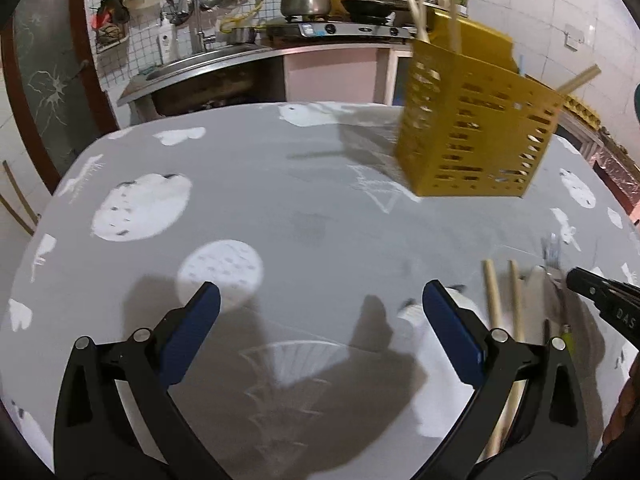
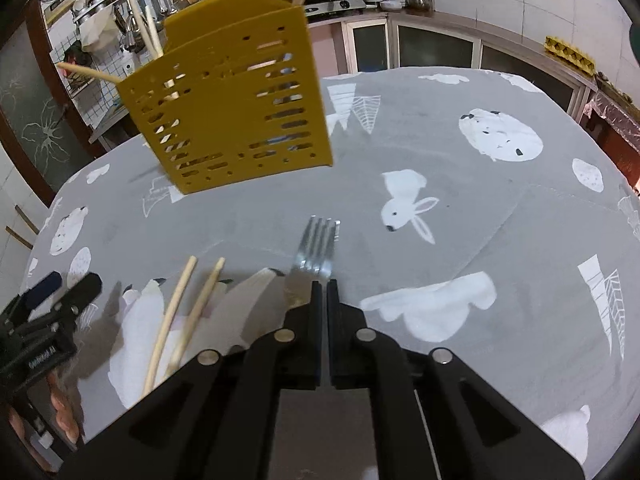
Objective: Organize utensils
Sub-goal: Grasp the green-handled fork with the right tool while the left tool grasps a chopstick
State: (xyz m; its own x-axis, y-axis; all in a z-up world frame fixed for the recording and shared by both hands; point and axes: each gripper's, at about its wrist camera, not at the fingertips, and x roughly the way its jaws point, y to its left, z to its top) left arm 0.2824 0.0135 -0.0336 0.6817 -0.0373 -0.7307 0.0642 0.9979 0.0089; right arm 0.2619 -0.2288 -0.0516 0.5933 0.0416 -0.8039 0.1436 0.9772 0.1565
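Observation:
A yellow slotted utensil holder [image 1: 476, 120] stands on the grey table, with several wooden chopsticks [image 1: 416, 4] sticking out of it; it also shows in the right wrist view [image 2: 232, 100]. My right gripper [image 2: 324, 284] is shut on a metal fork [image 2: 318, 246], tines pointing toward the holder. Two wooden chopsticks [image 2: 180, 312] and a knife [image 2: 248, 300] lie on the table left of the fork. My left gripper [image 1: 320, 304] is open and empty above the table, left of the loose chopsticks [image 1: 504, 304]. The right gripper's tip [image 1: 600, 296] enters the left wrist view at the right edge.
The table wears a grey cloth with white prints [image 2: 500, 140]. Behind it are a sink counter [image 1: 208, 68], a stove with a pot [image 1: 306, 2] and a pan, and hanging utensils on the wall. The left gripper shows at the left edge of the right wrist view [image 2: 56, 292].

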